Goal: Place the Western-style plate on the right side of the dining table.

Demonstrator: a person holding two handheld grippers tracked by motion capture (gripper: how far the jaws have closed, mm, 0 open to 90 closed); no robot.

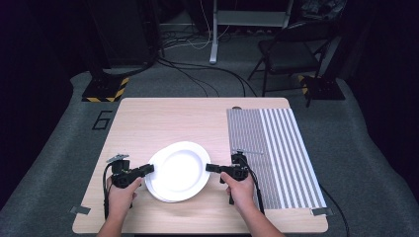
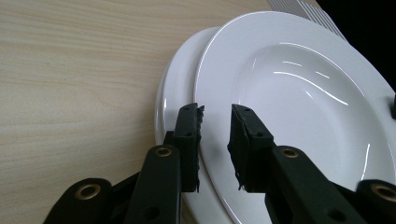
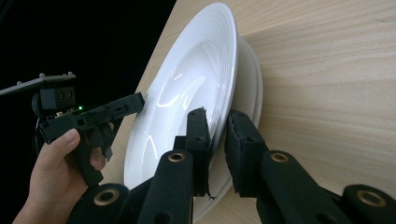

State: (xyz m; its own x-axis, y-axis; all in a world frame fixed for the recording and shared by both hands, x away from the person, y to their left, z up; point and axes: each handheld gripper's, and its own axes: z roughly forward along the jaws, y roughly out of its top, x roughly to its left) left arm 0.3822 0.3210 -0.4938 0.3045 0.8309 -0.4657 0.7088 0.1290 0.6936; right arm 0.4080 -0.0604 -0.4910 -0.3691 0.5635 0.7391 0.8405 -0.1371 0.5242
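Okay, top plate [image 1: 179,169] sits on a second plate mid-worktop [image 1: 163,118]. My right gripper [image 3: 215,122] pinches its rim; left gripper [image 2: 217,122] straddles the opposite rim, loose. Glazed, rigid, slippery, breakable: grip rims only.

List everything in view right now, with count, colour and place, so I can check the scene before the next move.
plates: two, white, stacked slightly offset at the near middle of the table.
striped mat: one, grey and white, right part of the table.
table: one, light wood.
folding chair: one, dark, on the floor beyond the table.
left gripper: black, jaws straddling the top plate's left rim, a gap showing.
right gripper: black, jaws closed on the top plate's right rim.
hands: two, one holding each gripper.
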